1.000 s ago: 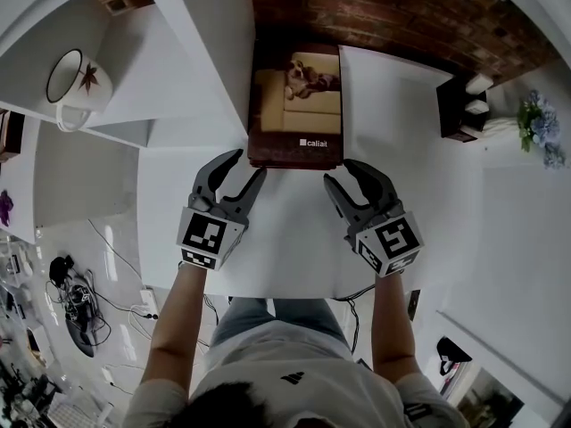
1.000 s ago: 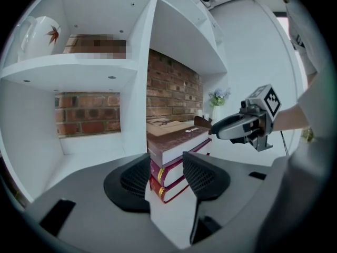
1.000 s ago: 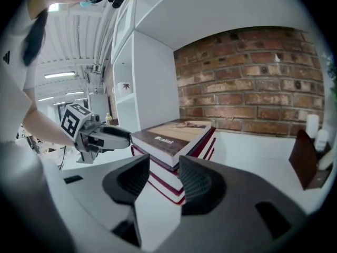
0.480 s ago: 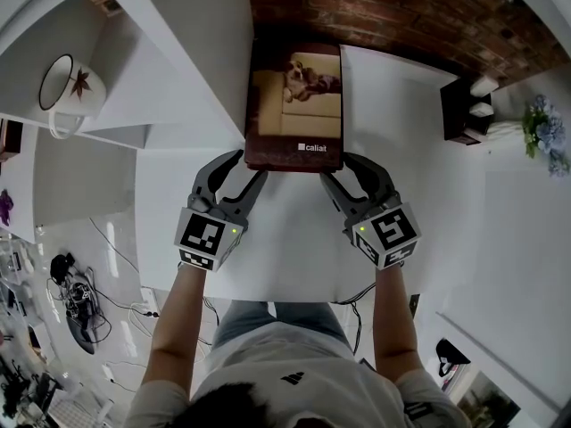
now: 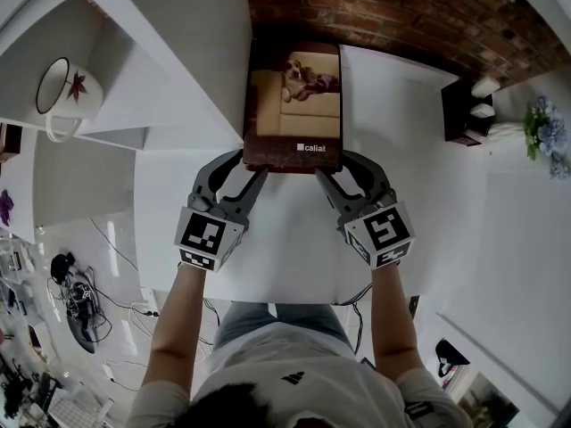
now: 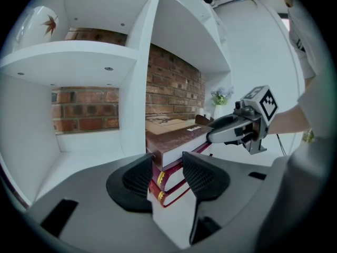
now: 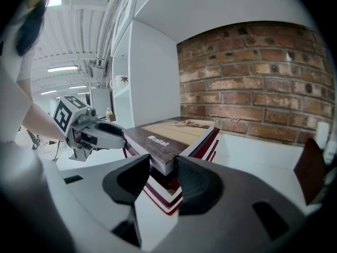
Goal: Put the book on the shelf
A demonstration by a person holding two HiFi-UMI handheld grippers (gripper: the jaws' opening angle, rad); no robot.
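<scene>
A brown book [image 5: 294,105] with a dog picture on its cover lies flat on top of two red books [image 6: 169,182], on the white surface beside the shelf unit [image 5: 169,52]. My left gripper [image 5: 239,173] is open, and the book's near left corner sits between its jaws [image 6: 167,174]. At the near right corner my right gripper [image 5: 343,173] is also open, its jaws flanking that corner [image 7: 164,174]. Each gripper view shows the other gripper across the book [image 6: 176,140]: the right gripper [image 6: 231,130] and the left gripper [image 7: 102,134].
A white mug [image 5: 64,86] with a red leaf print stands in a shelf compartment to the left. A brick wall [image 5: 401,16] runs behind the books. A dark holder [image 5: 464,107] and blue flowers [image 5: 542,132] sit to the right.
Both grippers have moved forward to the book's near corners. The right one came in more, leftward; the book corners now lie between the jaws.
</scene>
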